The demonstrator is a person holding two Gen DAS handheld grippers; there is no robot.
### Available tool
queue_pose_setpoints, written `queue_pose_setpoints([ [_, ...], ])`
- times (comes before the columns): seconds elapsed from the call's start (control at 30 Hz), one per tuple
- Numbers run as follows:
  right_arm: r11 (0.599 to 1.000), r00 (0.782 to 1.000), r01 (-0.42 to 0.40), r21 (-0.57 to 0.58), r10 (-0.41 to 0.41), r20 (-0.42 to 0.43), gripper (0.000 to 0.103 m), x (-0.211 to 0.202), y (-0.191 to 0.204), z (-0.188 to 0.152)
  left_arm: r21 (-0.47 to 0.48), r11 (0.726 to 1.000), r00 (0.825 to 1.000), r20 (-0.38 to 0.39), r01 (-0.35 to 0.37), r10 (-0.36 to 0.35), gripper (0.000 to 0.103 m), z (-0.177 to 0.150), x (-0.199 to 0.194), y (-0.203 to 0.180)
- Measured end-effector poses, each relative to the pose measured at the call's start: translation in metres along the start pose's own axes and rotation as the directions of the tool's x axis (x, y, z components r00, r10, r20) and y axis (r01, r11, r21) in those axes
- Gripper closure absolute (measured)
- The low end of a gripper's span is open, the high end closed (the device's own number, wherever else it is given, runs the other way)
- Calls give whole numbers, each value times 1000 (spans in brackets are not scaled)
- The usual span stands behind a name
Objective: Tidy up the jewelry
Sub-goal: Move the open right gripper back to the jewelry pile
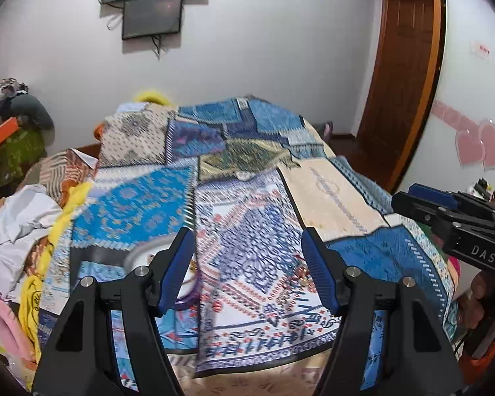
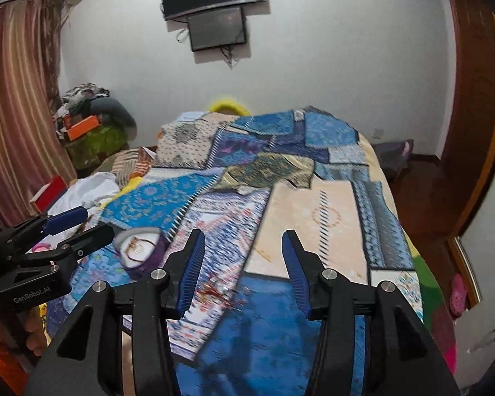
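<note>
Both claws spread wide, empty: left gripper (image 1: 249,269), right gripper (image 2: 244,272). Red-gold jewelry (image 2: 216,288) lies loose on the bedspread (image 2: 313,217) below the right gripper. Purple box (image 2: 142,250) open nearby, holding something gold. Judged early; loose piece still to box

1. The left tool (image 1: 249,272) is held over the near end of the bed, its blue-padded fingers (image 1: 178,269) spread wide with nothing between them.
2. The right tool (image 2: 242,272) is level beside it, likewise spread wide and holding nothing.
</note>
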State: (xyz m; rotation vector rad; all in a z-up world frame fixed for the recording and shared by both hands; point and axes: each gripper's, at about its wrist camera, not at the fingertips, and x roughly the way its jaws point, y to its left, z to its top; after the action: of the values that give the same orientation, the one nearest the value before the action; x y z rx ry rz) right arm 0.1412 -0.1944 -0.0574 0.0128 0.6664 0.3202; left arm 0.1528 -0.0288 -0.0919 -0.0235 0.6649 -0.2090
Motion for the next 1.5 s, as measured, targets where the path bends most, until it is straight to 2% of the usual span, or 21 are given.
queue_pose_setpoints([
  [0.27,999,996,4,33,-1,-88,58,16,-26,-21,22,1000,993,-119,20,-18,37,-20,38,-15],
  [0.5,999,981,-43,16,45,-189,58,40,-23,-42,14,1000,982,-190,15,-12,37,-38,58,-17],
  [0.7,992,967,-129,-9,124,-221,58,50,-12,-46,-17,1000,977,-213,-2,-2,37,-46,65,-7],
  [0.9,983,960,-177,-42,163,-229,58,59,0,-47,-68,998,976,-215,-2,-13,37,-49,66,7],
  [1.23,992,958,-122,-14,115,-261,86,82,-15,-42,-46,998,977,-211,32,-41,37,-52,63,-1],
  [1.5,989,956,-141,-38,126,-263,92,85,-7,-44,-36,996,973,-216,76,-82,37,-51,61,-14],
])
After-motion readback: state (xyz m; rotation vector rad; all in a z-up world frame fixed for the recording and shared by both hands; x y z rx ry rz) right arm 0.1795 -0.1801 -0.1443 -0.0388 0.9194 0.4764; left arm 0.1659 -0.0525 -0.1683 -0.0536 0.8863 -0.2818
